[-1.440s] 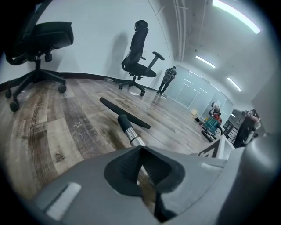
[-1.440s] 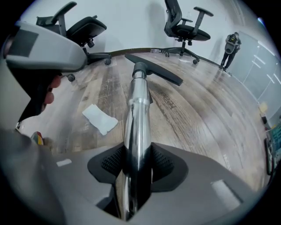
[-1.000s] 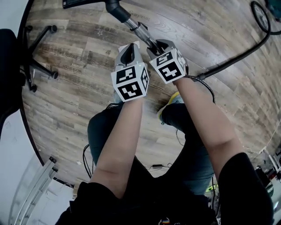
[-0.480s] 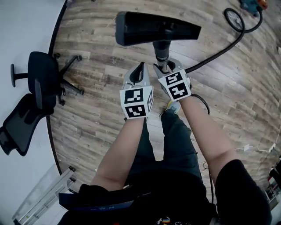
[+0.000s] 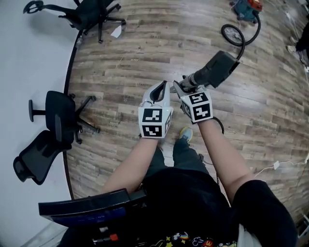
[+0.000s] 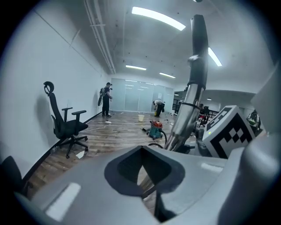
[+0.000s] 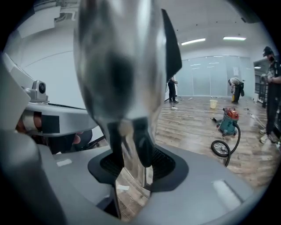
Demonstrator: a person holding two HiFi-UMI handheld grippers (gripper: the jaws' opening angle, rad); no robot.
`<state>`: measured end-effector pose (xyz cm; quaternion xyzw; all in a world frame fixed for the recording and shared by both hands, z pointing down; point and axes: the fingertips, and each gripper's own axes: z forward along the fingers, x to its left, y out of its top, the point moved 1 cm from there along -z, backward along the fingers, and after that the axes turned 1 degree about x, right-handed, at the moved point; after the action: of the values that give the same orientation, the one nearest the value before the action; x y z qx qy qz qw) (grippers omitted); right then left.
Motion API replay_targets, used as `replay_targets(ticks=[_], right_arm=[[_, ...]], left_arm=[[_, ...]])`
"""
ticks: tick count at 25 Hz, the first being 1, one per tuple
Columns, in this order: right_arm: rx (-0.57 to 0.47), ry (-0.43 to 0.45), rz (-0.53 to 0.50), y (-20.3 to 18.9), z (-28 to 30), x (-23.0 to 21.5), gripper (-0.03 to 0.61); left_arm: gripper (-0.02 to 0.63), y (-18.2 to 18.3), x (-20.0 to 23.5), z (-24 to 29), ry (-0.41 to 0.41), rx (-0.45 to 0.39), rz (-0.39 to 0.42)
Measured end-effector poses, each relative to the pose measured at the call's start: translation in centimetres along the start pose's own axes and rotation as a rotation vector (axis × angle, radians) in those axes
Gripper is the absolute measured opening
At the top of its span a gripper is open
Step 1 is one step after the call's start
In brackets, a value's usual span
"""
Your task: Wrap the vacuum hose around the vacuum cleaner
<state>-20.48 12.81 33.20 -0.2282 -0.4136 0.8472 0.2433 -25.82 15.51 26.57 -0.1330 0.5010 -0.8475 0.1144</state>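
- Head view: left gripper (image 5: 161, 88) & right gripper (image 5: 180, 87) side by side above wood floor (image 5: 120, 62). Right fingers clamped on metal wand (image 5: 195, 78), w/ black floor head (image 5: 220, 68) just past fingertips. Vacuum cleaner (image 5: 246, 8) & looped vacuum hose (image 5: 235, 34) on floor, well beyond fingers. Office chairs (image 5: 60, 120) far left, both seen only here.
- Left gripper view: fingers closed to a slit, nothing btwn. Wand stands just right of them, apart. Two people (image 6: 105, 99) by far wall, not seen from head.
- Right gripper view: wand fills gap btwn fingers, gripped both sides. Cleaner & hose loop far ahead, to the right.
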Motion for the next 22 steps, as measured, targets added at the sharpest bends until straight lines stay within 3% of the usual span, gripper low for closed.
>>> replay_targets(ticks=[12,22], right_arm=[[-0.083,-0.081,0.082,3.9,-3.3,-5.9,0.184],[-0.119,-0.217,0.182,12.3,3.8,-10.0,0.184]], left_arm=[[0.001,5.0,-5.1,4.4,-0.119,-0.021,0.114],[0.001,12.2,1.6,12.9,-0.281,-0.04,0.165]])
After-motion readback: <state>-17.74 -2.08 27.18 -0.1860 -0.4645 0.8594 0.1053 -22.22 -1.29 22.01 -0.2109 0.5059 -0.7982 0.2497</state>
